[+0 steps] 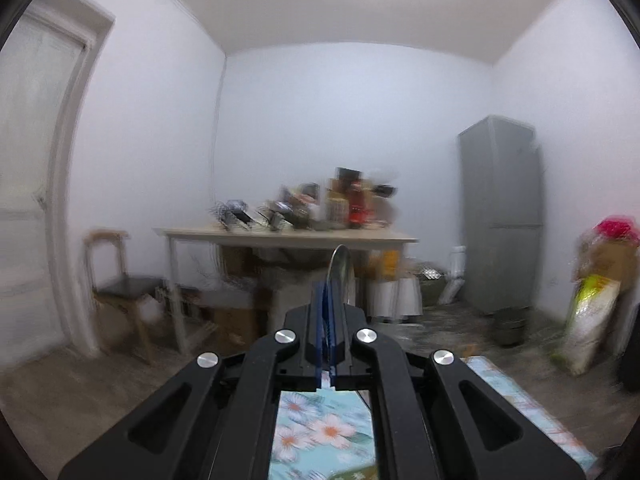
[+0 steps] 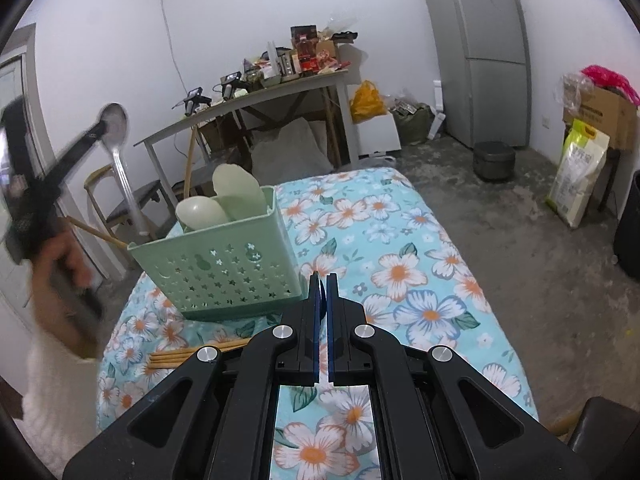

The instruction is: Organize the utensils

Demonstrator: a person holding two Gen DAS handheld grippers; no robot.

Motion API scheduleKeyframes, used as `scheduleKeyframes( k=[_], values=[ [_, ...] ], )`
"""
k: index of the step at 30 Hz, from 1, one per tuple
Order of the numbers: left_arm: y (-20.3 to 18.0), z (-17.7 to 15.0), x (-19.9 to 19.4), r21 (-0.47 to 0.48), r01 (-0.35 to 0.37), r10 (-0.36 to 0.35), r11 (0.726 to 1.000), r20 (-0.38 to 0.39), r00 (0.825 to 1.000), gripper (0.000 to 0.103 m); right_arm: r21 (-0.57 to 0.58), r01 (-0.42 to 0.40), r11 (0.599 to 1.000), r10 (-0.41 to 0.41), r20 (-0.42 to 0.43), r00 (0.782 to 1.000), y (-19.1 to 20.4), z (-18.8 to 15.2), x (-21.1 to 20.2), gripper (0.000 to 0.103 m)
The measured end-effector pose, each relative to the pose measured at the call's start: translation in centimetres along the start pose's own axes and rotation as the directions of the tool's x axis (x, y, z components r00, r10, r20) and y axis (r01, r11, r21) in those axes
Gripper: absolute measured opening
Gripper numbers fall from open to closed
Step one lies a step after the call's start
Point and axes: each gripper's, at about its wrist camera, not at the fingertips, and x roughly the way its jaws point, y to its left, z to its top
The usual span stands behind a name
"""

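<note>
Left claw clamps a metal spoon, raised upper left. Right claw shut, empty. Green basket holds two scoops; chopsticks remain on tabletop, lower left.

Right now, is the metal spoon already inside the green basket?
No. The left gripper holds the metal spoon up in the air, to the left of the green basket, which holds only pale green utensils.
</note>
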Motion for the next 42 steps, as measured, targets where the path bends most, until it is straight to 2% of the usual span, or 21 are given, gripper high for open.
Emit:
scheduleKeyframes(
  k=[3,8,11,13,16,19,23,24,25,27,29,33,38,42],
  values=[
    [-2.3,-1.0,1.2,0.067,-0.072,0.071,0.995,0.014,0.997,0.001,0.007,-0.015,1.000,0.015,0.010,1.000,-0.2,0.4,-0.3,0.001],
    [-4.4,-2.5,2.5,0.111,-0.040,0.041,0.993,-0.006,0.999,0.002,0.021,-0.038,0.999,0.038,0.025,0.999,-0.3,1.0,-0.5,0.001],
    [-4.3,-3.4,2.9,0.112,0.041,-0.033,0.993,-0.070,0.997,0.002,0.029,-0.051,0.998,0.050,0.035,0.998,-0.3,1.3,-0.6,0.001],
    [-4.1,-4.1,2.9,0.108,0.116,-0.100,0.987,-0.138,0.985,0.003,0.029,-0.055,0.998,0.054,0.049,0.997,-0.2,1.5,-0.6,0.001],
    [-2.5,-4.7,1.9,0.075,0.160,-0.147,0.984,-0.154,0.977,0.006,0.027,-0.067,0.997,0.066,0.052,0.996,0.0,1.7,-0.5,0.001],
    [-0.2,-4.8,1.3,-0.005,0.221,-0.218,0.975,-0.182,0.959,0.007,0.017,-0.065,0.998,0.064,0.055,0.996,0.3,2.1,-0.3,0.001],
    [3.0,-4.9,1.5,-0.149,0.319,-0.342,0.936,-0.170,0.924,0.008,0.012,-0.073,0.997,0.072,0.058,0.996,0.9,2.5,-0.1,0.001],
    [3.4,-4.9,1.5,-0.167,0.336,-0.362,0.927,-0.169,0.917,0.012,0.011,-0.079,0.997,0.078,0.056,0.995,1.0,2.6,-0.1,0.001],
    [3.9,-4.9,1.7,-0.193,0.368,-0.400,0.910,-0.169,0.901,0.016,0.011,-0.081,0.997,0.081,0.056,0.995,1.0,2.6,0.0,0.001],
    [4.5,-4.9,1.7,-0.235,0.399,-0.443,0.886,-0.175,0.880,0.035,0.007,-0.082,0.997,0.081,0.057,0.995,1.4,2.8,0.1,0.001],
    [5.3,-4.5,1.4,-0.270,0.430,-0.479,0.862,-0.153,0.864,0.043,0.004,-0.085,0.996,0.085,0.062,0.995,1.8,2.9,0.1,0.001],
    [6.4,-3.4,-0.5,-0.274,0.436,-0.477,0.857,-0.105,0.872,0.045,0.007,-0.112,0.994,0.111,0.074,0.991,2.7,3.8,0.1,0.002],
    [8.6,-2.1,-4.2,-0.293,0.433,-0.464,0.853,-0.043,0.885,0.046,-0.032,-0.155,0.987,0.157,0.132,0.979,5.1,6.5,-1.0,0.002],
    [10.8,-1.9,-7.6,-0.292,0.411,-0.435,0.864,-0.022,0.900,0.046,-0.090,-0.161,0.983,0.176,0.184,0.967,7.4,8.4,-2.0,0.002]
  ],
)
